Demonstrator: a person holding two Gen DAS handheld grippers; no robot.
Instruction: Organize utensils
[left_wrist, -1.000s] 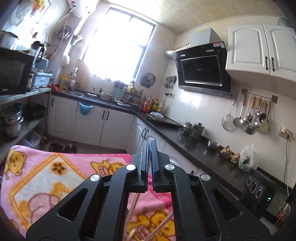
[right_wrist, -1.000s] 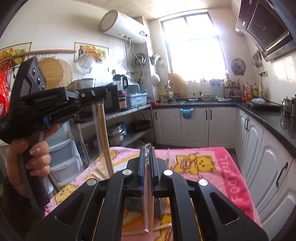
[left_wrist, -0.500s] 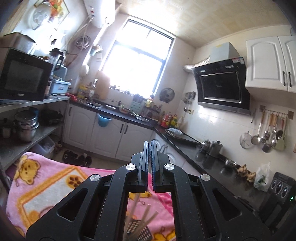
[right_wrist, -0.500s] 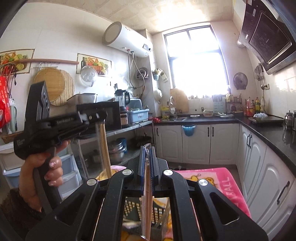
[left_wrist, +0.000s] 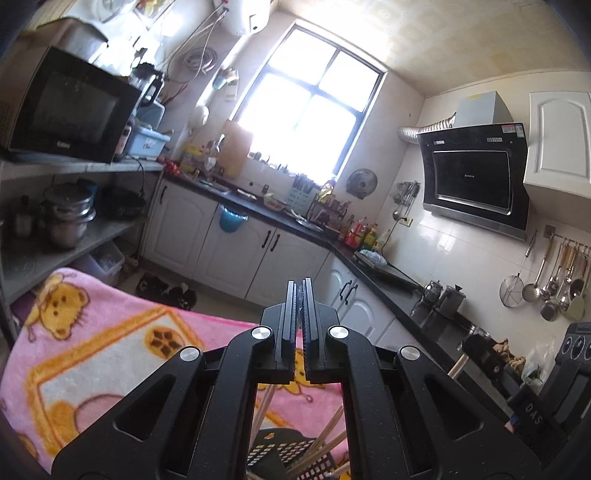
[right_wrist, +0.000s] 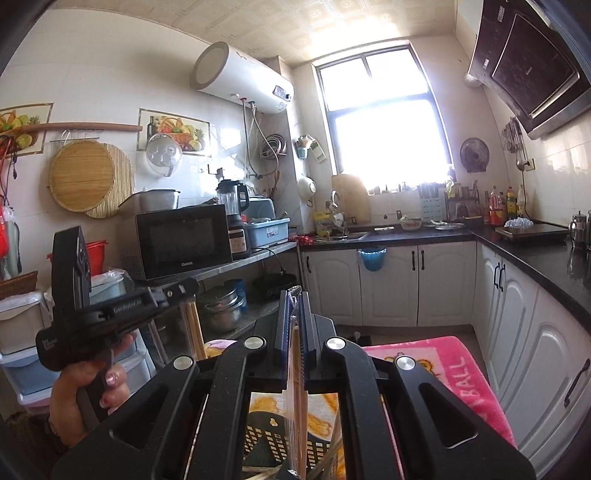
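My left gripper (left_wrist: 300, 295) is shut; wooden chopsticks (left_wrist: 263, 406) hang below its jaws. In the right wrist view it (right_wrist: 188, 291) shows at left, held by a hand, shut on wooden chopsticks (right_wrist: 194, 330) that hang down. My right gripper (right_wrist: 294, 306) is shut on a plastic-wrapped pair of chopsticks (right_wrist: 297, 398) hanging straight down. A black perforated utensil basket (right_wrist: 269, 439) stands below both on the pink blanket, with several chopsticks in it (left_wrist: 325, 439). It also shows in the left wrist view (left_wrist: 280, 454).
The pink cartoon blanket (left_wrist: 96, 354) covers the table. A shelf with a microwave (right_wrist: 181, 240) and pots (left_wrist: 68, 218) stands at left. White cabinets and a black counter (right_wrist: 535, 254) run at right. The right gripper's body (left_wrist: 524, 406) shows at lower right in the left wrist view.
Both grippers have risen and tilted up with their chopsticks; the basket now shows lower in both views. The left gripper has moved lower left in the right wrist view.
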